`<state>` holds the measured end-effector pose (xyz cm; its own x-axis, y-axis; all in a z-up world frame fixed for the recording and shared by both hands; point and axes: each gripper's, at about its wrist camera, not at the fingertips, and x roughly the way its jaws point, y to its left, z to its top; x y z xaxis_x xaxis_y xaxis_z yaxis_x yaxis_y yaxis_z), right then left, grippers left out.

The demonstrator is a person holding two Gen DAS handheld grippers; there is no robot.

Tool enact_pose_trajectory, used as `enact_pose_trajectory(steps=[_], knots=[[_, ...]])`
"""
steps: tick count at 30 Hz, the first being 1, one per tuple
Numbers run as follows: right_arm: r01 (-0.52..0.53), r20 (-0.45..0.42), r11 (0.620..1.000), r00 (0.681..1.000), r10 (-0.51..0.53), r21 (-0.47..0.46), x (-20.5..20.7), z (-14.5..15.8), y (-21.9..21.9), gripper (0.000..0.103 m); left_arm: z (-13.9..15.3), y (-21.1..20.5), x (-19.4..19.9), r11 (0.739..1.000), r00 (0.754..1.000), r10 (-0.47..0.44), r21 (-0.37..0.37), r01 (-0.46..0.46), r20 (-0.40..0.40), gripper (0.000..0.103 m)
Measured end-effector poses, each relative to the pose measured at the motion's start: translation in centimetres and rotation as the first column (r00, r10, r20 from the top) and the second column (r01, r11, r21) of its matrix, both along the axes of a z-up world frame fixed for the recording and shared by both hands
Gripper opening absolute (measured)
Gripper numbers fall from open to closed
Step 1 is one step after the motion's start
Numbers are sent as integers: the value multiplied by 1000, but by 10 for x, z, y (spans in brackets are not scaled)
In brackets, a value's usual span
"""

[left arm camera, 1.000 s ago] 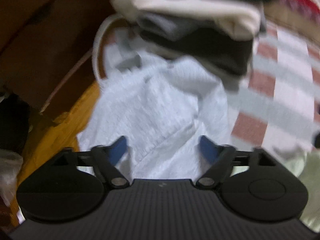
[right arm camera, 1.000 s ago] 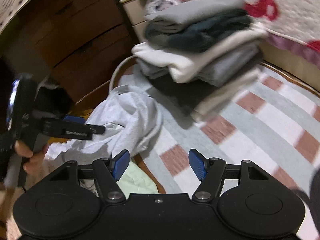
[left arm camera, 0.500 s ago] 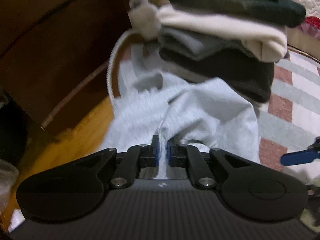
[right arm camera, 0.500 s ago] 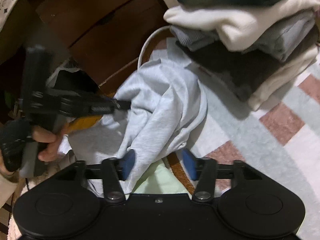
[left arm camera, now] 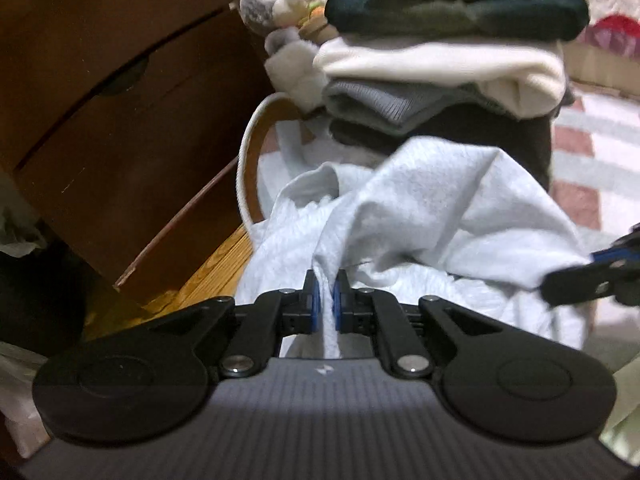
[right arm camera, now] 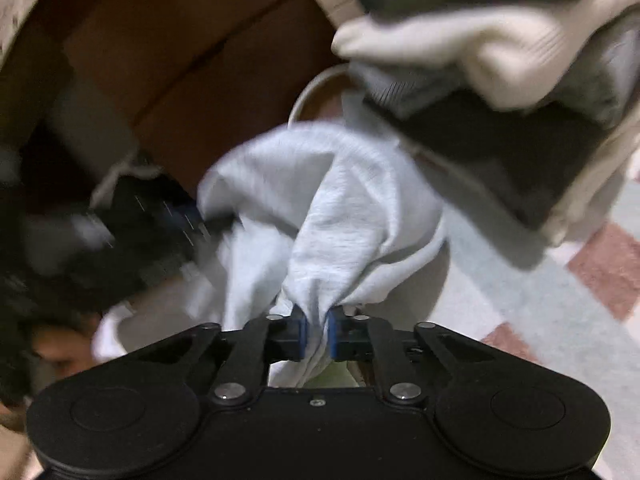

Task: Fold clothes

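Observation:
A crumpled light grey garment point(left arm camera: 432, 216) lies bunched in front of a stack of folded clothes. My left gripper point(left arm camera: 326, 304) is shut on a pinched fold of its cloth. In the right wrist view the same light grey garment point(right arm camera: 332, 208) hangs up from my right gripper point(right arm camera: 316, 330), which is shut on another bunch of it. The left gripper shows there as a blurred dark shape point(right arm camera: 160, 220) at the garment's left edge. The right gripper's tip point(left arm camera: 592, 276) enters the left wrist view at the right, against the cloth.
A tall stack of folded clothes point(left arm camera: 448, 60) stands just behind the garment on a striped mat point(right arm camera: 580, 292). A brown wooden drawer unit point(left arm camera: 120, 112) is at the left, with a plush toy point(left arm camera: 280, 4) beside the stack. A white cord point(left arm camera: 248, 160) loops near the wooden floor point(left arm camera: 208, 272).
Both grippers were open a second ago. The left one shut on the grey garment first, then the right one shut on it too, and the cloth is now lifted and gathered between them.

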<state>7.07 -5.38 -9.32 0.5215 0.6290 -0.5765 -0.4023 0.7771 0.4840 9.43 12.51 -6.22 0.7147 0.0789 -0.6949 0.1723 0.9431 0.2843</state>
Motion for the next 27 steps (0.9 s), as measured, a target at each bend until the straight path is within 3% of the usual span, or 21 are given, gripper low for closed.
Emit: enact_pose_trajectory(steps=[3, 6, 10, 15, 19, 23, 24, 27], knots=[[26, 57, 1000, 998, -25, -8, -10, 13, -13, 8, 23, -6, -15, 998, 995, -37, -41, 41, 97, 6], [71, 114, 997, 991, -68, -19, -22, 28, -32, 6, 53, -5, -27, 975, 980, -70, -195, 107, 187, 6], [196, 189, 980, 964, -185, -42, -42, 53, -75, 6, 70, -12, -28, 919, 986, -87, -371, 134, 141, 6], [350, 284, 935, 903, -321, -57, -67, 84, -129, 6, 72, -52, -31, 825, 969, -230, -510, 244, 92, 6], [497, 346, 861, 831, -436, -108, -101, 114, -177, 6, 76, -111, -20, 714, 924, -382, -625, 316, 31, 6], [616, 388, 769, 759, -523, -169, -130, 141, -230, 6, 80, -170, -9, 583, 849, -528, -731, 356, -8, 8], [631, 383, 749, 754, -533, -201, -133, 142, -241, 6, 73, -186, -11, 569, 831, -555, -742, 354, -30, 9], [644, 329, 719, 759, -561, -261, -140, 129, -257, 6, 38, -232, -10, 586, 787, -602, -744, 321, -135, 9]])
